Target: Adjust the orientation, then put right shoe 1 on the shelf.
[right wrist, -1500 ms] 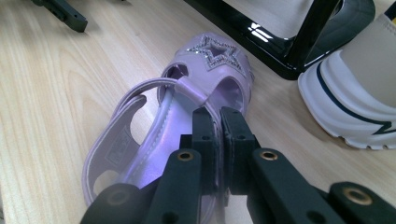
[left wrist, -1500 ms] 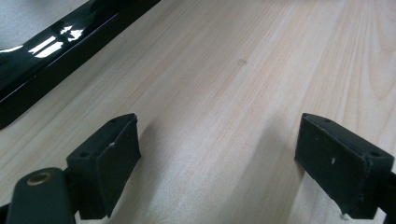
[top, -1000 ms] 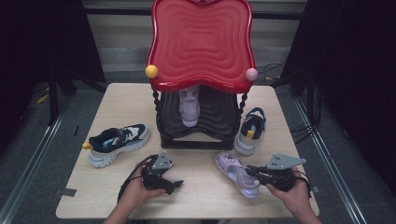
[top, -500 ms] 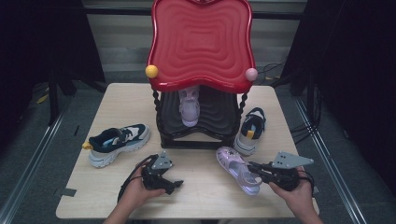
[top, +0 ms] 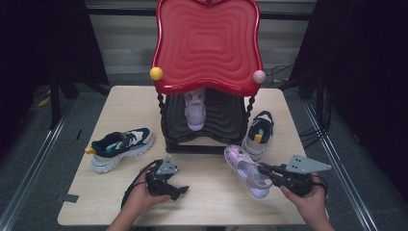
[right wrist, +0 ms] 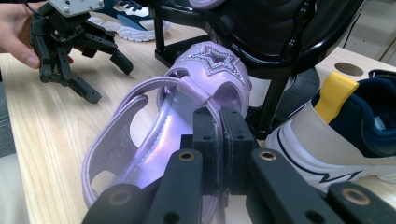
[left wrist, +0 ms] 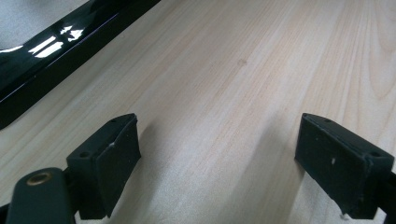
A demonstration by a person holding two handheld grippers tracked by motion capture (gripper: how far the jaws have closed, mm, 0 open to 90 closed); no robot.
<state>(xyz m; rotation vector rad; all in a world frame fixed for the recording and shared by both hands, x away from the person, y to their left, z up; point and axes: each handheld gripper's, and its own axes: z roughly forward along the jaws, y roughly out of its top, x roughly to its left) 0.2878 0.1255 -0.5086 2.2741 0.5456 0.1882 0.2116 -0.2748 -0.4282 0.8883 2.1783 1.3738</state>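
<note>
A lilac sandal [top: 245,168] with a glittery star [right wrist: 212,60] lies tilted in front of the rack, toe toward it. My right gripper [top: 263,169] is shut on the sandal's side edge near the strap; in the right gripper view [right wrist: 220,116] the jaws pinch the lilac material [right wrist: 154,135]. My left gripper [top: 179,188] rests on the table at the front left, open with nothing between its fingers. In the left gripper view [left wrist: 219,154] bare wood shows between the pads. The left gripper [right wrist: 109,79] also shows in the right gripper view.
A shoe rack with a red wavy top [top: 207,43] and a black lower shelf [top: 221,125] stands mid-table. A second lilac sandal [top: 195,110] sits on that shelf. One navy and white sneaker [top: 122,147] lies left of the rack, another [top: 259,132] at its right.
The right gripper has shifted slightly with the sandal, whose toe end has edged toward the rack. The left gripper has stayed where it was.
</note>
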